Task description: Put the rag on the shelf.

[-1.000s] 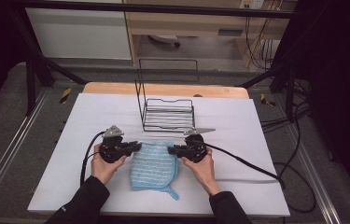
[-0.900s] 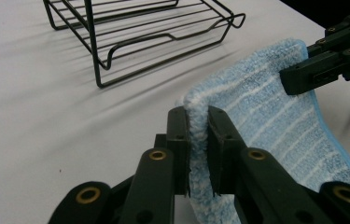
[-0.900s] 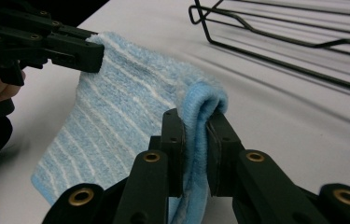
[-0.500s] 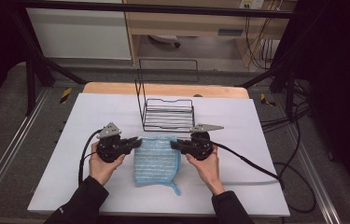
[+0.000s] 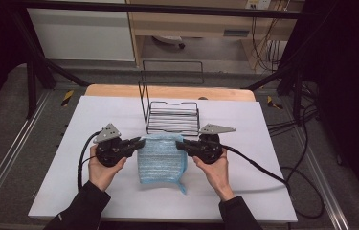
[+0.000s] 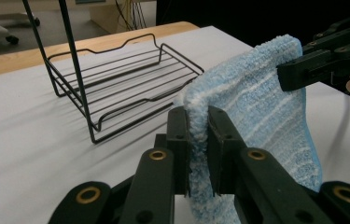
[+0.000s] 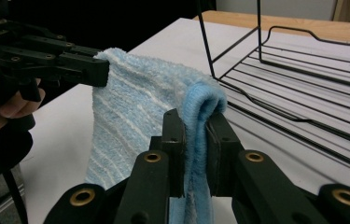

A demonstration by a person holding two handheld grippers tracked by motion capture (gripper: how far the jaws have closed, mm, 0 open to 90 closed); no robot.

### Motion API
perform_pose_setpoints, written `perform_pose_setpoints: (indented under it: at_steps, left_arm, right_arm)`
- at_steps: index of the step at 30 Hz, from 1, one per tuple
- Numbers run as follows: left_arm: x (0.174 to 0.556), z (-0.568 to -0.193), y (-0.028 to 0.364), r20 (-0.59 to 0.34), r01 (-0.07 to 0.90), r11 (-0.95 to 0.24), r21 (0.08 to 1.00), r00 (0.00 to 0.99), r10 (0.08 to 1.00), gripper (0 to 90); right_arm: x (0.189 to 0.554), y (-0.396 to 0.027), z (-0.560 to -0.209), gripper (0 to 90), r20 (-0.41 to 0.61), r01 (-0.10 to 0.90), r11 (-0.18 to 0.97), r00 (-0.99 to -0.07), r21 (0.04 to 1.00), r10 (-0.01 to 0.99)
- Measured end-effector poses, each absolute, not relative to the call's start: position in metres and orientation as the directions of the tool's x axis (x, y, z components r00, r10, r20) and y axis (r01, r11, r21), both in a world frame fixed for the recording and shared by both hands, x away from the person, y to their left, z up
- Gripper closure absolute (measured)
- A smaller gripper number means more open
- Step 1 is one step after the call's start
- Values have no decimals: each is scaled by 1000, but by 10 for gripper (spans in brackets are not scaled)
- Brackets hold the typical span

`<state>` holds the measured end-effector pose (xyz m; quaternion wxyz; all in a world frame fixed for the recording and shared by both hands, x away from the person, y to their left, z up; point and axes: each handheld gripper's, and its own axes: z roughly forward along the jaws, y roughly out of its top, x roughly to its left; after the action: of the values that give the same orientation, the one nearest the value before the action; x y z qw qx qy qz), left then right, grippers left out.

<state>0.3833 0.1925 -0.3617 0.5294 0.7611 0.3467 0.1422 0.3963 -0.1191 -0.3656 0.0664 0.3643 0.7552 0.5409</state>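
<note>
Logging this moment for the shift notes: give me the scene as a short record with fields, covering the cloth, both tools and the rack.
item held: blue towel, striped terry cloth
left tool: shut on the towel's left top corner
right tool: shut on the towel's right top corner
towel state: top edge lifted between the two tools, lower part hanging toward the white table
nearby: black wire rack just beyond the towel, nothing on it
contact with rack: none visible
</note>
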Motion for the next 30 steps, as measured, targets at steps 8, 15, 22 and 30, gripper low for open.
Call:
perform_pose_setpoints:
  at_steps: [8, 15, 22, 30]
  left_arm:
    - [379, -352, 192, -144, 350, -179, 919, 724, 675, 803]
    - [374, -345, 191, -129, 318, -166, 934, 730, 671, 803]
    - [372, -332, 189, -112, 285, -154, 946, 734, 670, 803]
    - [375, -320, 183, -104, 262, -138, 955, 734, 671, 803]
  right_arm:
    - [389, -121, -352, 803, 263, 435, 140, -738, 890, 622]
    - [383, -124, -341, 804, 241, 399, 125, -743, 908, 624]
    - [376, -126, -329, 804, 214, 362, 114, -746, 925, 630]
    - [373, -129, -319, 804, 196, 332, 94, -739, 939, 645]
